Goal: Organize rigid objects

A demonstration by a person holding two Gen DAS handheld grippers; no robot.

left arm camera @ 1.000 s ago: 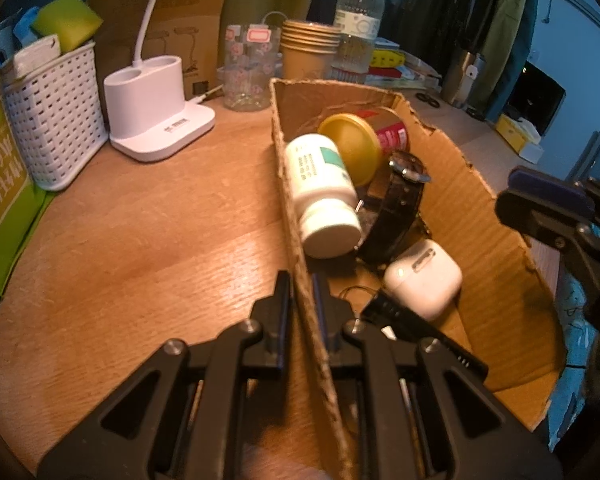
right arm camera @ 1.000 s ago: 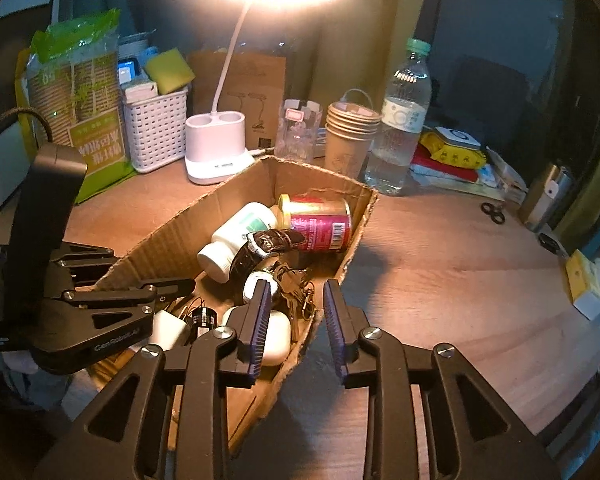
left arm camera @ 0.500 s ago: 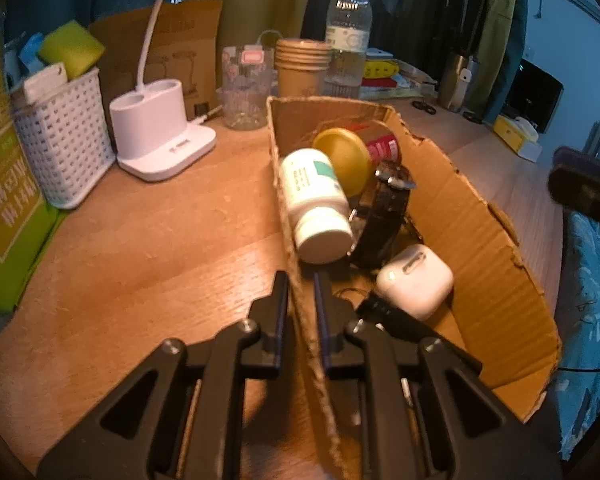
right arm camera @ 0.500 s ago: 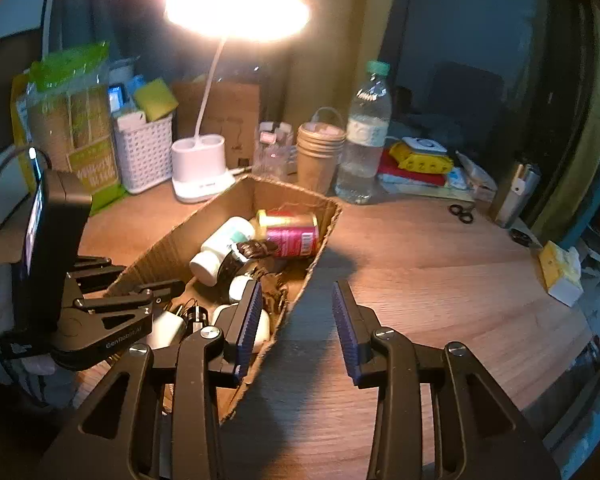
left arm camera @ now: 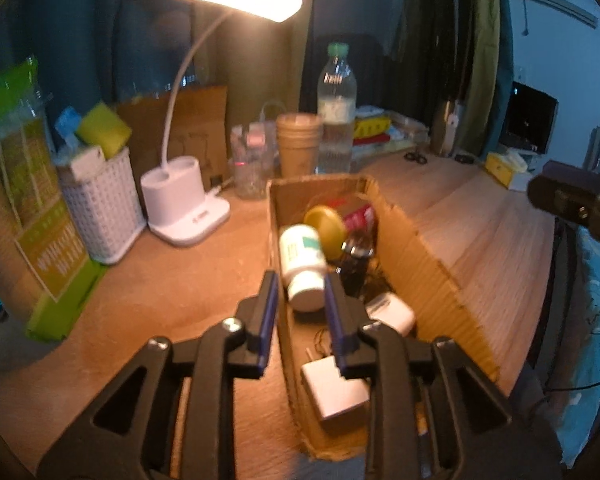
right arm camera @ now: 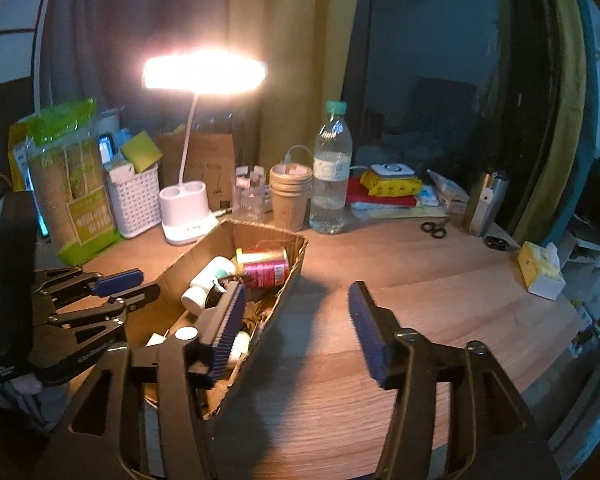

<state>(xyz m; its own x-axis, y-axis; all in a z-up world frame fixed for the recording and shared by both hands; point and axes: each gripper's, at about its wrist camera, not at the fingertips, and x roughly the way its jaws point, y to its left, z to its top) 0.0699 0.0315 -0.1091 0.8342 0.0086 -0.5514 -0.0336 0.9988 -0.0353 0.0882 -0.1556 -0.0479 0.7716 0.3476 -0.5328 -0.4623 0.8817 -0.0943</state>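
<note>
Two grippers we hold sit over the cardboard box on the wooden table. At nine o'clock of the box, our left gripper straddles its near wall, jaws apart, gripping nothing. Inside lie a white pill bottle, a red can and an earbud case. At three o'clock, our right gripper hangs wide open.

right tool agape beside cardboard box.
</note>
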